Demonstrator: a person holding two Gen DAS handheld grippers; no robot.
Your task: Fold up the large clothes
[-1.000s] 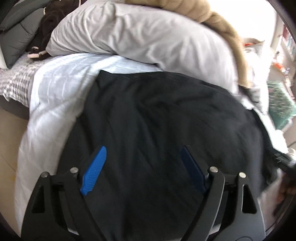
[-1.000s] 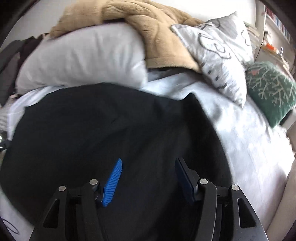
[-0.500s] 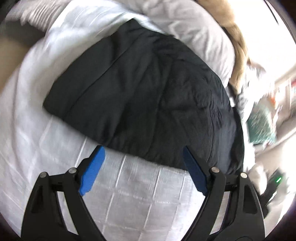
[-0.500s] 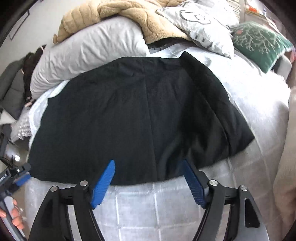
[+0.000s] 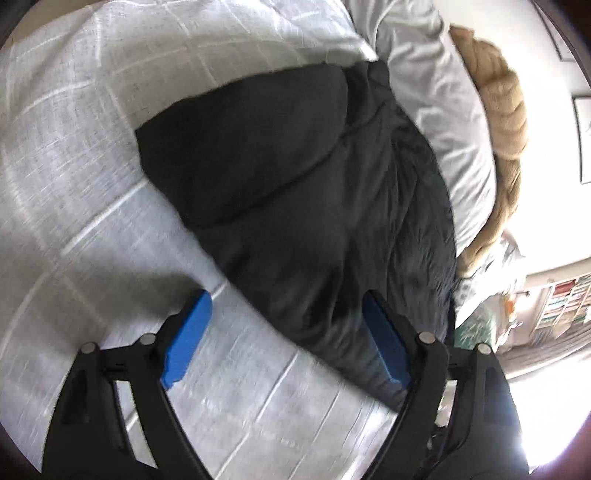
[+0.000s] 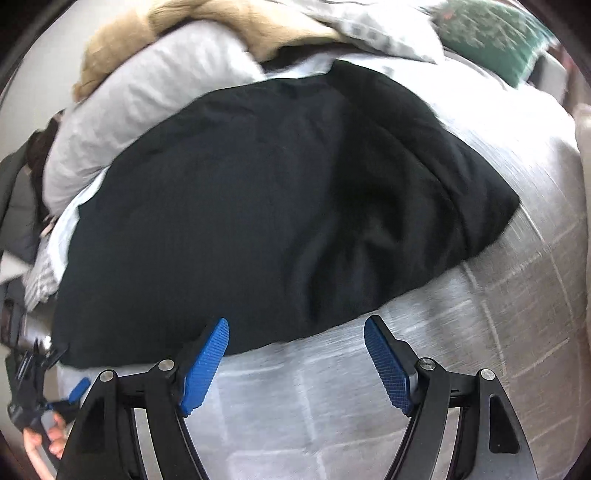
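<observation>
A large black garment (image 6: 280,206) lies spread flat on the white checked bedspread (image 6: 369,406); it also shows in the left wrist view (image 5: 303,206). My right gripper (image 6: 295,354) is open and empty, hovering just off the garment's near hem. My left gripper (image 5: 286,332) is open and empty above the garment's near edge at its left end, seen from an angle. The left gripper also shows at the lower left of the right wrist view (image 6: 55,391), held by a hand.
A grey-white pillow (image 6: 147,92), a beige fluffy blanket (image 6: 221,22), a patterned pillow (image 6: 373,26) and a green cushion (image 6: 491,37) lie behind the garment. Dark clothing (image 6: 18,206) sits at the far left. Shelves (image 5: 561,302) stand beyond the bed.
Both grippers have pulled back from over the garment to its near hem. The left wrist view has swung round to look along the garment. Both stay open.
</observation>
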